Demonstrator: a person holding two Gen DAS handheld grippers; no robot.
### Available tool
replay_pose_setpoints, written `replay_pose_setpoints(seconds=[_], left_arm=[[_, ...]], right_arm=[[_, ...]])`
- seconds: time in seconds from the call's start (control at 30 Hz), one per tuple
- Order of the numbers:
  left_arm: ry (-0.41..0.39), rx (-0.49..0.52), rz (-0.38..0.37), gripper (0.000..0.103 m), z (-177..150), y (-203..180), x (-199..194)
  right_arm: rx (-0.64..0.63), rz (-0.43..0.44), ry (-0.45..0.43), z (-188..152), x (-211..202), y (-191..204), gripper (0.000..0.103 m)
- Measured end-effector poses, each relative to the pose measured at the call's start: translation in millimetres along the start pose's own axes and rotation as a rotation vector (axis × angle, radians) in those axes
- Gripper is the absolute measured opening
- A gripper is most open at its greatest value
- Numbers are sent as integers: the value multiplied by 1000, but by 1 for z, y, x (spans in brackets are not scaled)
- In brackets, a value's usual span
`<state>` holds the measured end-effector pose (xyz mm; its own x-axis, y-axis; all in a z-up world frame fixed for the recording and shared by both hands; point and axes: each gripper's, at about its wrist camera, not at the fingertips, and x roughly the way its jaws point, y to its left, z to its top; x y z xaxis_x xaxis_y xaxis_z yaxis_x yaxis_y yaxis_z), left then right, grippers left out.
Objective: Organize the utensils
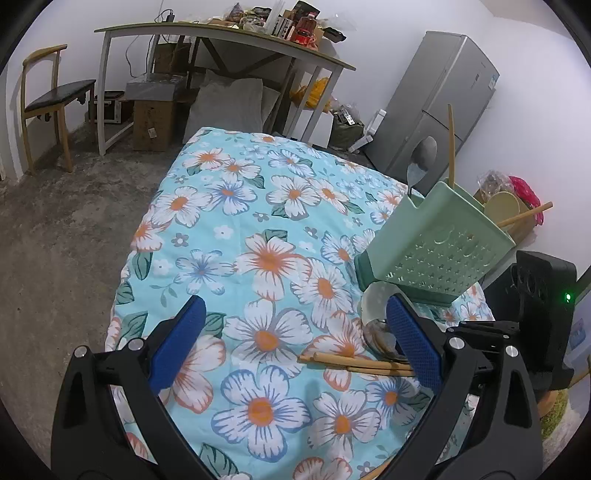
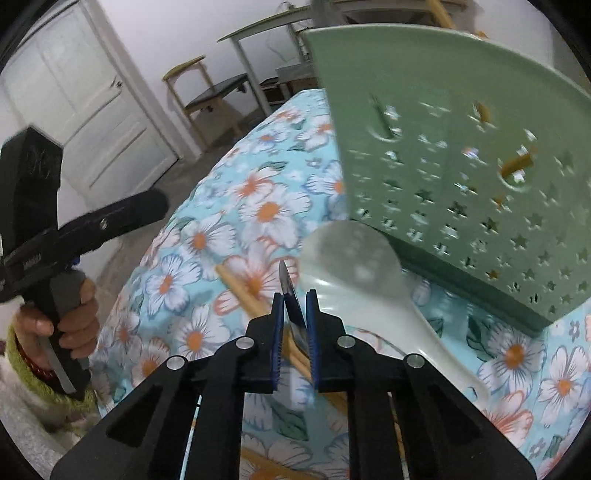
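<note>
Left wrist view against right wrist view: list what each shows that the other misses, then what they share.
Only the left wrist view shows the grey fridge, the cluttered table and the open left gripper.

Only the right wrist view shows the white door, the hand that grips the other tool, and the right gripper shut on a thin metal utensil handle.

Both show the floral cloth, the green perforated holder, the white rice paddle and the wooden chopsticks.

The pale green perforated plastic utensil holder (image 2: 454,155) came out smeared and ran off the right wrist view's top. The thin shiny blade-like thing (image 2: 293,299) between the blue pads was too blurry to identify.
</note>
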<state>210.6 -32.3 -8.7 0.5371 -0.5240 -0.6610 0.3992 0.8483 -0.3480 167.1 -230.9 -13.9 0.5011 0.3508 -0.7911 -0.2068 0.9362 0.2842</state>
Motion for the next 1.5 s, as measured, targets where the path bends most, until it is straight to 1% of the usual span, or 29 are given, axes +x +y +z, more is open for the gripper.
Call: replay_pose_setpoints(seconds=[0.1,0.23,0.37,0.47,0.53,0.6,0.67,0.77,0.83,0.87,0.97,1.1,1.13,1.23,1.33,1.4,1.5], left_arm=[[0,1,0,94,1,0,1],[2,6,0,94,1,-2,1],[-1,14,-3,94,1,-6,1],[-6,18,-12,93,3,-9,-2],[-3,22,-26,89,5,-12,-1],[3,27,-39,83,6,-16,1],[14,30,-55,79,8,-18,4],[36,29,-100,70,10,-25,11],[55,25,-149,65,12,-30,17],[69,24,-174,61,12,-33,22],[118,20,-230,52,12,-41,37],[190,7,-286,47,13,-50,62],[207,1,-285,46,13,-52,67],[270,-18,-248,43,14,-52,85],[336,-64,-217,39,12,-45,104],[359,-89,-216,38,10,-41,112],[367,-125,-245,38,9,-34,119]], right_arm=[[-51,-39,9,1,4,9,11],[-77,-49,-3,3,4,13,9],[-105,-70,-54,0,-7,18,4],[-107,-102,-114,-2,-24,17,3],[-85,-115,-151,-5,-37,13,3],[-59,-125,-189,-7,-51,9,3],[-28,-129,-223,-9,-65,3,3],[17,-134,-284,-16,-91,-3,3],[50,-136,-325,-21,-107,-8,3],[62,-138,-340,-22,-113,-9,3],[116,-136,-390,-31,-131,-17,3],[160,-142,-409,-39,-139,-26,3],[167,-142,-409,-40,-139,-28,3],[190,-132,-411,-45,-140,-33,3],[199,-124,-415,-48,-138,-33,3],[203,-117,-417,-52,-138,-34,3],[204,-113,-420,-53,-138,-33,3]])
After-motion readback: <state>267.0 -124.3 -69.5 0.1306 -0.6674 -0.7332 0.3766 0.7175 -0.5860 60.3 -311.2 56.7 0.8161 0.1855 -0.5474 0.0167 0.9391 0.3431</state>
